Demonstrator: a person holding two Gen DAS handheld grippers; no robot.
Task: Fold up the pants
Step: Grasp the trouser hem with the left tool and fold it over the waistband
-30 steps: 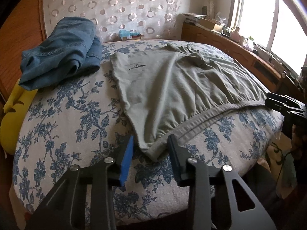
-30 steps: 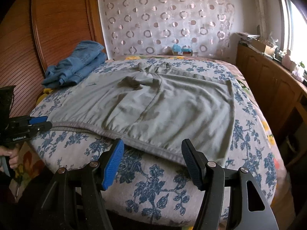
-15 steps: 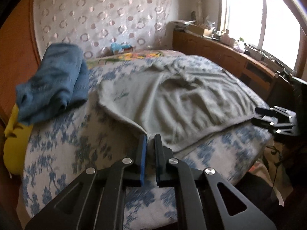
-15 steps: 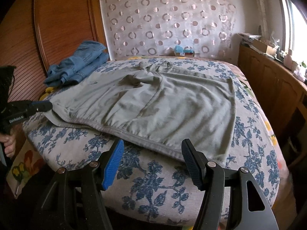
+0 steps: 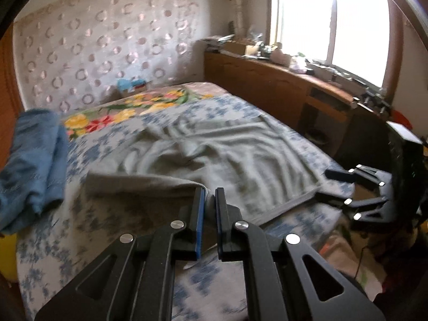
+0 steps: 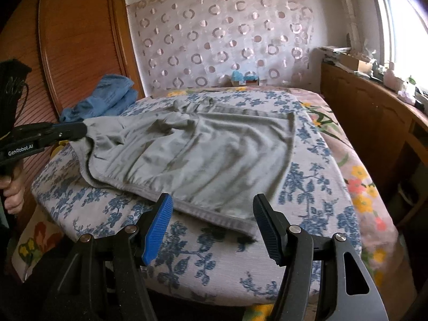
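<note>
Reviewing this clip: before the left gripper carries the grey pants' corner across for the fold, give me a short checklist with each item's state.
1. Left gripper shut on the grey pants: ok, its jaws pinch the waistband corner.
2. Corner clear of the bed: ok, it hangs raised in the right wrist view.
3. Right gripper ready at the other waistband corner: not ok, its jaws stand open with the hem lying between them, ungripped.
4. Pants flat: not ok, wrinkles fan across the cloth.
5. Blue jeans out of the fold's path: ok, piled beside the pants near the wardrobe.
6. Grip deep enough to hold: cannot tell, the picture is blurred.
</note>
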